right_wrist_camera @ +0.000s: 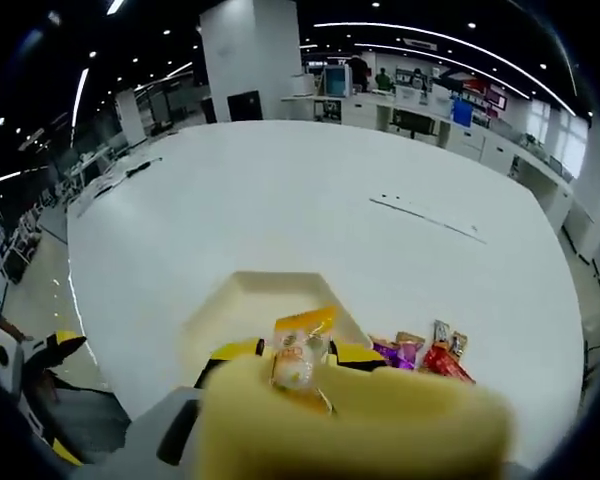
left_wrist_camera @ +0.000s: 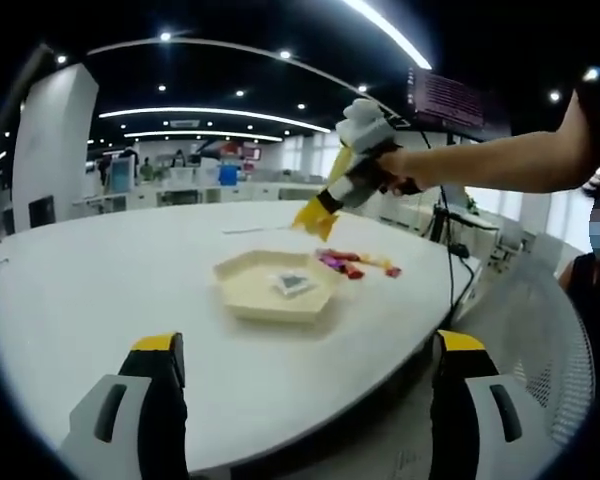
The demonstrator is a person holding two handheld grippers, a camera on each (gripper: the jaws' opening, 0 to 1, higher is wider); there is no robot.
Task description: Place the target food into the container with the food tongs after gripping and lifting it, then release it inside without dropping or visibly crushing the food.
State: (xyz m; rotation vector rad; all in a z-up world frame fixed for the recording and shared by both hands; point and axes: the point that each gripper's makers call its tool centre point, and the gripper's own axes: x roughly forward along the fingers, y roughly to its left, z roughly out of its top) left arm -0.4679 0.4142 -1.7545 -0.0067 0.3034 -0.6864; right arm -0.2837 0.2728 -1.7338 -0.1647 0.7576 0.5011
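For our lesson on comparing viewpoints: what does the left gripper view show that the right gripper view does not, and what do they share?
Left gripper view alone: a dark packet lying in the tray, the person's arm holding the right gripper above the table, and the left gripper open.

Right gripper view alone: an orange snack packet pinched in yellow tongs, just above the tray's near edge.

Both: the white table, the pale tray and the pile of colourful snack packets beside it.

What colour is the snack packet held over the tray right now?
Orange-yellow, with a pale picture on its front. The snack packet shows best in the right gripper view, above the cream tray.
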